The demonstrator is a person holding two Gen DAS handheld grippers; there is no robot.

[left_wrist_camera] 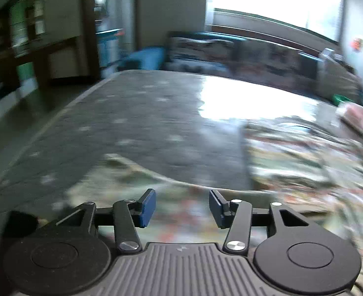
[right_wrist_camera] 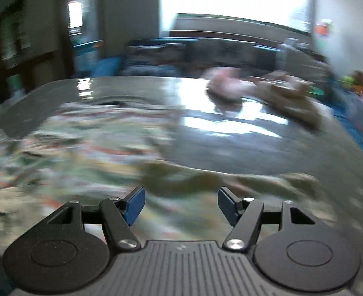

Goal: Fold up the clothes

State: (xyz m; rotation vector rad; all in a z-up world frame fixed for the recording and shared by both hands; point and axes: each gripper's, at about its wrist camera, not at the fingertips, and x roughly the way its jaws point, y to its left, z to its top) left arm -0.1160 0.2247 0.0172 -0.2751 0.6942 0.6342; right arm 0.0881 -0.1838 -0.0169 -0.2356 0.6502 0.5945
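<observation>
Nearest each lens is the gripper's own ribbed grey body and black linkage, and beyond that the blue pads. The left gripper (left_wrist_camera: 182, 207) has its jaws standing well apart with nothing between them, and the right gripper (right_wrist_camera: 181, 206) is the same, spread wide and empty. Both hover low over the near edge of a floral-print garment (left_wrist_camera: 292, 162), which lies spread on the dark speckled table (left_wrist_camera: 137, 113); its pattern runs under both sets of fingers and off toward the middle between them. Held side by side and level like this, the pair looks placed to work the near hem at two points at once, though heavy motion blur hides whether the cloth is flat or already doubled over. Farther back on the right side of the table sit a pinkish bundle (right_wrist_camera: 227, 83) and a tan heap of cloth (right_wrist_camera: 287, 93), whether folded or waiting cannot be told.
</observation>
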